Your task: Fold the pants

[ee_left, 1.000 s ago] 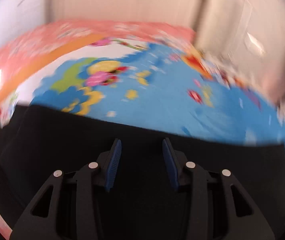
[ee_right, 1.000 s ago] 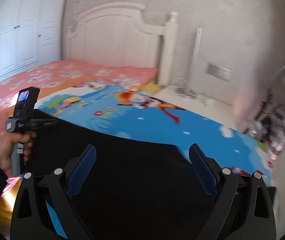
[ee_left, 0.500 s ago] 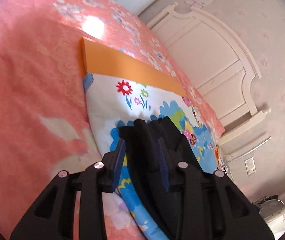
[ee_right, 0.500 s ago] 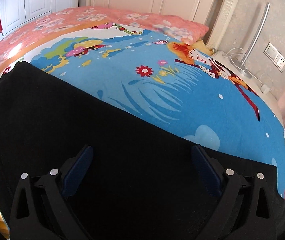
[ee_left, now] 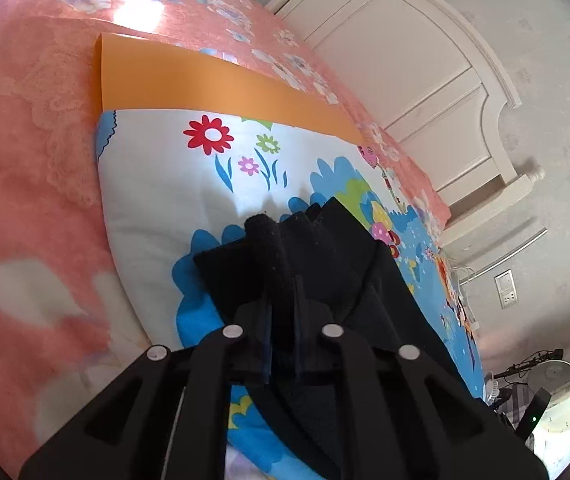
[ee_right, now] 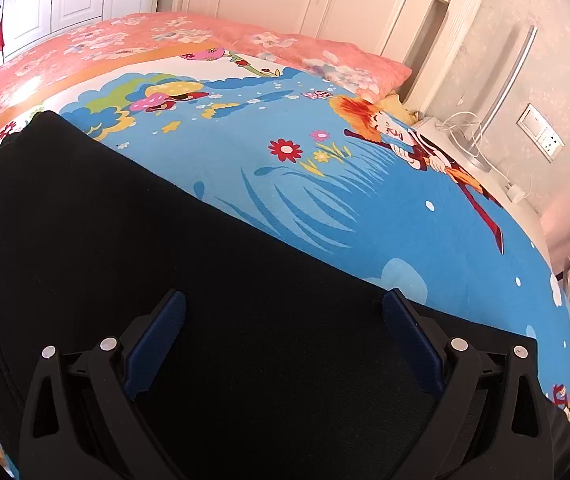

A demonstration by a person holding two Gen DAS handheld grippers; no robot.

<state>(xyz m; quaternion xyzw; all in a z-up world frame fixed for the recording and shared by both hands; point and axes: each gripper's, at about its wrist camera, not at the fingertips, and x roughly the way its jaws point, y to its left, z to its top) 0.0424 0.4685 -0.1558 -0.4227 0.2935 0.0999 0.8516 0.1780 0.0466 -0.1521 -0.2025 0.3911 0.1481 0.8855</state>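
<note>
Black pants [ee_right: 157, 256] lie spread on a cartoon-print blue mat [ee_right: 325, 184] on the bed. In the left wrist view my left gripper [ee_left: 283, 292] is shut on a bunched edge of the pants [ee_left: 285, 248], which rises in a ridge between the fingers. In the right wrist view my right gripper [ee_right: 283, 312] is wide open just above the flat black cloth, blue pads [ee_right: 157, 340] apart, holding nothing.
A pink floral bedspread [ee_left: 25, 160] surrounds the mat, whose orange border [ee_left: 213, 84] runs along its far side. A white headboard [ee_right: 325, 8] and a bedside stand with cables [ee_right: 465, 136] lie beyond. A fan [ee_left: 545, 376] stands at the far right.
My left gripper swung to the pants' edge and closed on it over the last second. My right gripper dropped closer to the cloth and stayed open.
</note>
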